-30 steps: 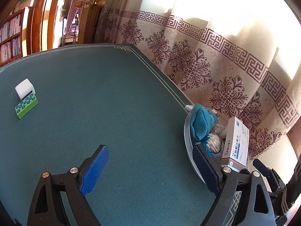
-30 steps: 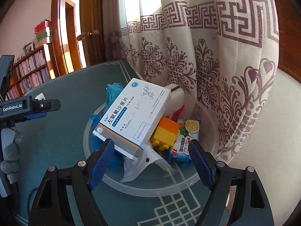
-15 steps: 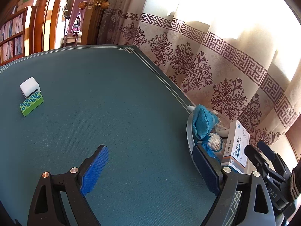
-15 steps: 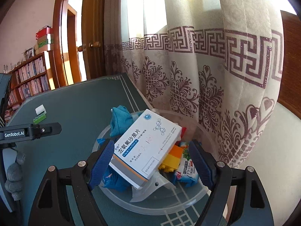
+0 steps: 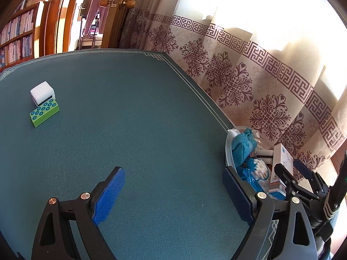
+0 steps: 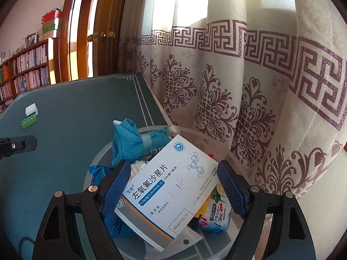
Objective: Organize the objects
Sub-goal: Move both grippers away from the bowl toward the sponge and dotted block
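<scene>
The right tool (image 6: 173,186) straddles the medicine box (image 6: 167,186) atop the clear bowl (image 6: 219,253), jaws wide, not gripping. Next it likely needs to close on the box. The left tool (image 5: 173,197) hovers wide and empty beside the bowl.

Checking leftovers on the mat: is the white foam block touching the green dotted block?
Touching. In the left wrist view, the white foam block sits flush against the back edge of the green dotted block, with no teal mat showing between them.
</scene>
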A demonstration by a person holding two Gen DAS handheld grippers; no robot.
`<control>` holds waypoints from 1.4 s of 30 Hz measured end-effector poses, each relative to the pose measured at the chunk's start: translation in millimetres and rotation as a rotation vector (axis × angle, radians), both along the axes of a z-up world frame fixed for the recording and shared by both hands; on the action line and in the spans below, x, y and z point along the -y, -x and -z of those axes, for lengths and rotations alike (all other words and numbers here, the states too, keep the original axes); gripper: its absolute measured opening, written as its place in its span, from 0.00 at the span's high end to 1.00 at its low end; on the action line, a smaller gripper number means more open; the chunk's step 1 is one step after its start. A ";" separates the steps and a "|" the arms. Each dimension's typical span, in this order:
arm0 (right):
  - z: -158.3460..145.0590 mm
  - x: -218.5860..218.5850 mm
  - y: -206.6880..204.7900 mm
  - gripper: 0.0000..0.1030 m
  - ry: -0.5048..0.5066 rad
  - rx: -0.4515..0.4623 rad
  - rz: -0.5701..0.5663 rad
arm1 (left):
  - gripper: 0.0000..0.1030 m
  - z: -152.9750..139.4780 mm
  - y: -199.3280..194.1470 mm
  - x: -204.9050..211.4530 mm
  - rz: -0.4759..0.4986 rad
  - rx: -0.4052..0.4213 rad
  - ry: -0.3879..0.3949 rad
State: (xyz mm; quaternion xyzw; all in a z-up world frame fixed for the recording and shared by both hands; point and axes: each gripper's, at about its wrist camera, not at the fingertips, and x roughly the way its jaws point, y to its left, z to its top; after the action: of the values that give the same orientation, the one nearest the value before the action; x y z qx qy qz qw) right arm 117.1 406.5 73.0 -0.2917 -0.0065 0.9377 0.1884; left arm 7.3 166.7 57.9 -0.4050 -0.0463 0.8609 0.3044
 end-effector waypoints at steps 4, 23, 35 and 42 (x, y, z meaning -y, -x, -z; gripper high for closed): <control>11.1 -20.0 -10.4 0.19 0.056 0.024 0.057 | 0.09 0.5 -1.0 -0.5 0.003 0.000 0.002; -17.5 -7.3 -26.0 0.19 0.106 -0.110 0.011 | 0.09 -0.1 3.5 11.3 -0.037 -0.003 0.026; -33.5 59.7 -3.4 0.18 0.110 -0.167 -0.168 | 0.09 3.8 27.3 49.9 -0.144 -0.006 0.085; -18.4 94.4 26.1 0.18 0.192 -0.105 -0.296 | 0.09 2.9 49.9 90.3 -0.247 -0.007 0.120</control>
State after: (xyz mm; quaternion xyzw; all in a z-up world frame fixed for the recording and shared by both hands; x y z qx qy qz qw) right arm 90.9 312.1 91.4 -0.2549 0.0499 0.9655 0.0199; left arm -42.6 76.4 54.9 -0.4106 -0.0434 0.8945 0.1713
